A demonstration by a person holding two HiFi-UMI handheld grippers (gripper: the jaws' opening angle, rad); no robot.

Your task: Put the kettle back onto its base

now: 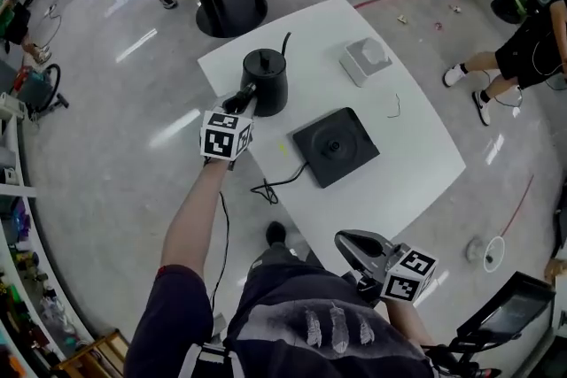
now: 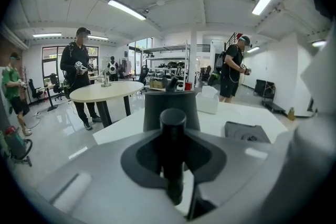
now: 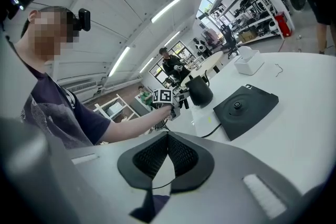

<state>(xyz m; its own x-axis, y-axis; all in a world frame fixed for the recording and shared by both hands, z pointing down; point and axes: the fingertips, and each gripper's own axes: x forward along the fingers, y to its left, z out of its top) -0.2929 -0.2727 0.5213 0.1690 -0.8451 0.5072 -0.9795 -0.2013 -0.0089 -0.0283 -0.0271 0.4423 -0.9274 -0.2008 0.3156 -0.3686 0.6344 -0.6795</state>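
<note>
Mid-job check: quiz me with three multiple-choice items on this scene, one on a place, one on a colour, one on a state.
1. Where is the kettle?
A. seated on its base
B. apart from its base
C. inside a sink

2. What colour is the base?
A. black
B. white
C. red

3. What is the left hand-held gripper doing?
A. hanging open, empty
B. resting on the base
C. shut on the kettle's handle

Answers:
1 B, bare white table shows between them.
2 A, it is a black square slab.
3 C, the left gripper view shows the handle clamped between its jaws.
</note>
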